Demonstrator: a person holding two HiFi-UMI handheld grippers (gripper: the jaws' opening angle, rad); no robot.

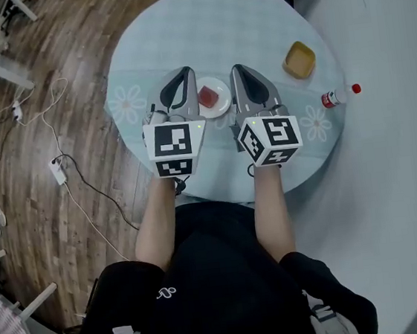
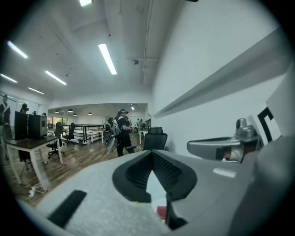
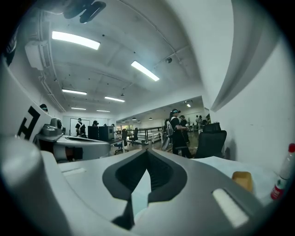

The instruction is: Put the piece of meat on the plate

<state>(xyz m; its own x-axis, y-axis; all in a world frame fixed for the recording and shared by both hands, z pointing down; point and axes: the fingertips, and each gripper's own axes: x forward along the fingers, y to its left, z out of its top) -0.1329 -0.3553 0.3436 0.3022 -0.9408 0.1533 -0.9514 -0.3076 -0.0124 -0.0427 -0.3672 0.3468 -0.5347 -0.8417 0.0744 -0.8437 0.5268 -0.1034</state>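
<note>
Piece of meat lies on plate, mid-bench. Left gripper and right gripper flank the plate, both with fingers closed together, empty.

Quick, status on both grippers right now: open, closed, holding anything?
Left gripper: closed, holding nothing.
Right gripper: closed, holding nothing.
The meat lies on the plate, in neither gripper.

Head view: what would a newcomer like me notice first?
Two handheld tools with black-and-white marker cubes, the left gripper and the right gripper, hover side by side over a round table, both shut. Between them a red piece of meat lies on a small white plate. A yellow bowl and a red-capped bottle sit farther right.
</note>
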